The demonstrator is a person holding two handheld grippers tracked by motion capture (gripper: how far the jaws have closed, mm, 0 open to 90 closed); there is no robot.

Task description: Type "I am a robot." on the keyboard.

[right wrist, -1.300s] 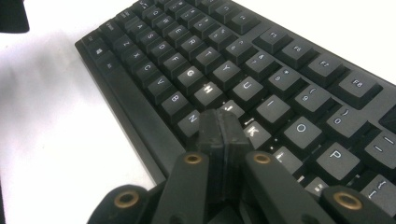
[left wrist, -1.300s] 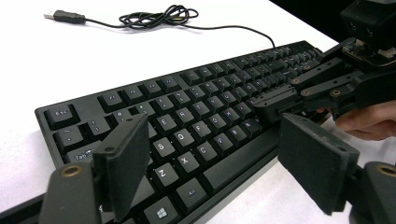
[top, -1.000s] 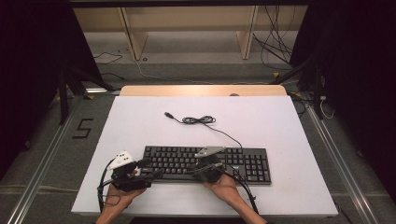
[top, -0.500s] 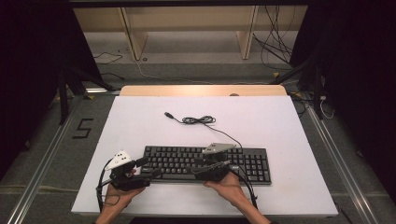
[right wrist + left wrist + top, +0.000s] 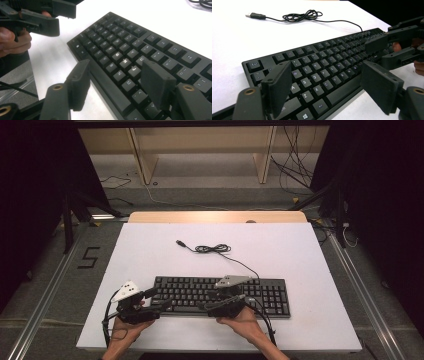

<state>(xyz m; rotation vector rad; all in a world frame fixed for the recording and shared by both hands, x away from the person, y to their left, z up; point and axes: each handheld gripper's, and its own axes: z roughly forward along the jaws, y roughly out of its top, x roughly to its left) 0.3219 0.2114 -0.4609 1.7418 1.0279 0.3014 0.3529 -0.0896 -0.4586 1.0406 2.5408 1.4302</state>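
A black keyboard (image 5: 220,295) lies near the table's front edge, and its cable (image 5: 212,249) coils behind it and ends in a USB plug (image 5: 181,243). My left gripper (image 5: 159,300) hovers open at the keyboard's left end, one finger over the keys (image 5: 312,72), the other past the front edge. My right gripper (image 5: 204,306) points left over the keyboard's front middle. Its jaws have just been opening and stand wide, pads clear of the keys (image 5: 125,60). The keyboard's front edge runs between the fingers of my right gripper (image 5: 117,82). Each gripper sees the other: right gripper (image 5: 380,52), left gripper (image 5: 62,17).
The white table (image 5: 150,255) ends just in front of the hands, with a wooden strip (image 5: 215,216) along its far side. Cables lie on the floor beyond, and a "5" mark (image 5: 87,257) is on the floor at the left.
The right gripper's jaws went from shut to wide open over the keyboard's front edge. The left gripper and the keyboard stayed put.
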